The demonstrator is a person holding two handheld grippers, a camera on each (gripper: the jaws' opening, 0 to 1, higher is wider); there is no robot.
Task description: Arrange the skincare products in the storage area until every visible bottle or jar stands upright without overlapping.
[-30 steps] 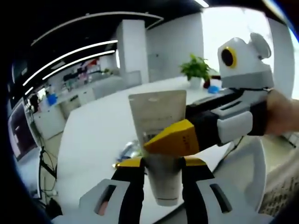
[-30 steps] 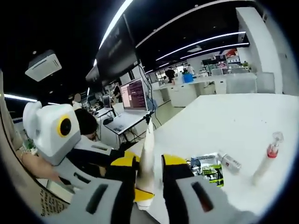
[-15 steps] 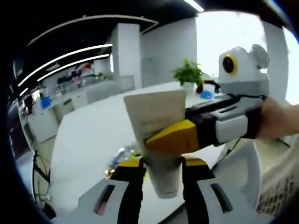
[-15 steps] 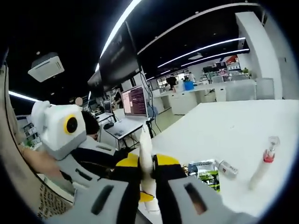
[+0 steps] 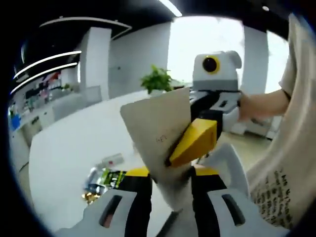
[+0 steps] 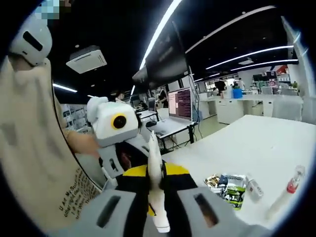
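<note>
Seemingly mid-handover, the left gripper view shows the left gripper (image 5: 169,173) clamping a beige tube (image 5: 157,129) while the right gripper (image 5: 193,143) pinches its flat end. Next, the right gripper view shows the tube edge-on, clamped above the white table (image 6: 256,148), probably for upright placement.

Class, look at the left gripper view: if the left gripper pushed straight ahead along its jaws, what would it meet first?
Probably the right gripper: its yellow jaw clamps the tube directly ahead of the left gripper, which holds the same tube. Depth beyond is unclear.
</note>
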